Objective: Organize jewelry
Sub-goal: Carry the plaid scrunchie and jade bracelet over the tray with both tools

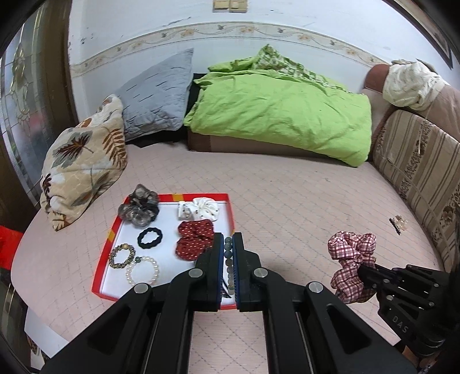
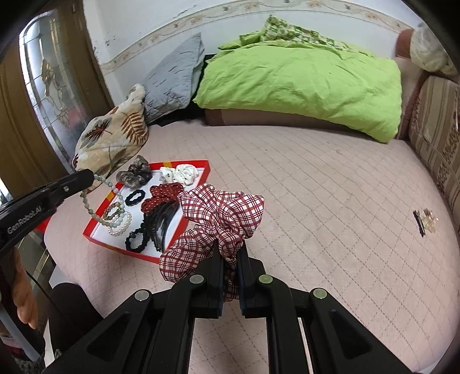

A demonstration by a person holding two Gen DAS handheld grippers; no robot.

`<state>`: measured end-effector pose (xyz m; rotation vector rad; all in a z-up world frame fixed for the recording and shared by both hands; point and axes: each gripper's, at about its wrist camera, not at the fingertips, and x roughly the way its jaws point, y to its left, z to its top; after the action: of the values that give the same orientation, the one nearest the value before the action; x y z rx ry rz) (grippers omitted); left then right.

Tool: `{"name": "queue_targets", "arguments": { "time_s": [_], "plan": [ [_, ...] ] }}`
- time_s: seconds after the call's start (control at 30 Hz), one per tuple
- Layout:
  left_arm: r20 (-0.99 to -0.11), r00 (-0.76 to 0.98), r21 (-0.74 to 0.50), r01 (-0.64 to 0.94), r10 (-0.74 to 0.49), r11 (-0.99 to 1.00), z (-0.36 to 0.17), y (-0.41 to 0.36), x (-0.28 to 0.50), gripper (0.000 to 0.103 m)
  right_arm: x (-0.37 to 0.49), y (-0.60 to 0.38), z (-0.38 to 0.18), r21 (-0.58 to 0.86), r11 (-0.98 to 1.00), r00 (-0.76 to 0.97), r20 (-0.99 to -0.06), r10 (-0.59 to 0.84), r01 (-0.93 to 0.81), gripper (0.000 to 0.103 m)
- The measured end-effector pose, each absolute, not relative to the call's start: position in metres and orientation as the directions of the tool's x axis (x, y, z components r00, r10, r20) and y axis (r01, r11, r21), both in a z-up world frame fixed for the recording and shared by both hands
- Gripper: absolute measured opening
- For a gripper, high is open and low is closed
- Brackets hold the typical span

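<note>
The left gripper (image 1: 228, 244) is clamped on a pale green bead strand (image 2: 95, 201), which hangs from its closed jaws above the near left part of the red-rimmed tray (image 1: 230, 213). The right gripper (image 2: 230, 253) is clamped on a red plaid scrunchie (image 2: 221, 218), held in the air just to the right of the tray.

The tray lies on a pink quilted mattress surface (image 2: 316, 201). Inside it, nearest first: a black hair comb (image 2: 161, 224) and a black beaded band (image 2: 135, 240), a pearl bracelet (image 1: 142, 270), a gold-and-dark beaded bracelet (image 1: 122, 254), a black scalloped hair tie (image 1: 150, 237), a red dotted scrunchie (image 1: 194, 236), then a white dotted scrunchie (image 1: 201, 208) and a grey mottled scrunchie (image 1: 139, 208) on the far rim.

Well to the right of the tray, a small hair clip (image 2: 424, 220) lies on the mattress.

Beyond the tray stand a leaf-print pillow (image 1: 83, 161) and a grey pillow (image 1: 161, 95); right of these lies a green duvet (image 1: 281, 112). A striped cushion (image 1: 417, 161) bounds the right side. A white wall (image 1: 129, 26) with a floral border closes the room, and a glazed wooden door (image 2: 54, 95) stands left of the tray.
</note>
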<state>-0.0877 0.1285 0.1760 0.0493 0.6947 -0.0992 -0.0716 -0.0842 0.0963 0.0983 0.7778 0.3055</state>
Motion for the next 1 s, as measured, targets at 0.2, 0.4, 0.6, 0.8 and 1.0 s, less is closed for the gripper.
{"name": "queue_targets", "arguments": {
  "time_s": [0.2, 0.4, 0.6, 0.8, 1.0],
  "plan": [
    [-0.656, 0.753, -0.001, 0.073, -0.055, 0.997, 0.169, 0.146, -0.079, 0.005, -0.063, -0.060, 0.099, 0.165, 0.945, 0.658, -0.684, 0.316, -0.283, 0.009],
    [-0.665, 0.745, -0.020, 0.044, -0.046, 0.999, 0.162, 0.165, -0.071, 0.005, -0.054, -0.033, 0.098, 0.142, 0.932, 0.637, -0.695, 0.333, -0.332, 0.009],
    [-0.672, 0.740, -0.038, 0.010, -0.032, 0.999, 0.155, 0.187, -0.059, 0.005, -0.043, -0.008, 0.096, 0.134, 0.918, 0.615, -0.706, 0.352, -0.372, 0.009],
    [-0.677, 0.735, -0.075, -0.014, -0.040, 0.997, 0.151, 0.214, -0.041, 0.005, -0.031, 0.019, 0.094, 0.129, 0.901, 0.592, -0.713, 0.375, -0.415, 0.009],
    [-0.687, 0.725, -0.114, -0.042, -0.048, 0.993, 0.144, 0.246, -0.020, 0.005, -0.020, 0.043, 0.089, 0.131, 0.884, 0.569, -0.721, 0.396, -0.449, 0.009]
  ]
}}
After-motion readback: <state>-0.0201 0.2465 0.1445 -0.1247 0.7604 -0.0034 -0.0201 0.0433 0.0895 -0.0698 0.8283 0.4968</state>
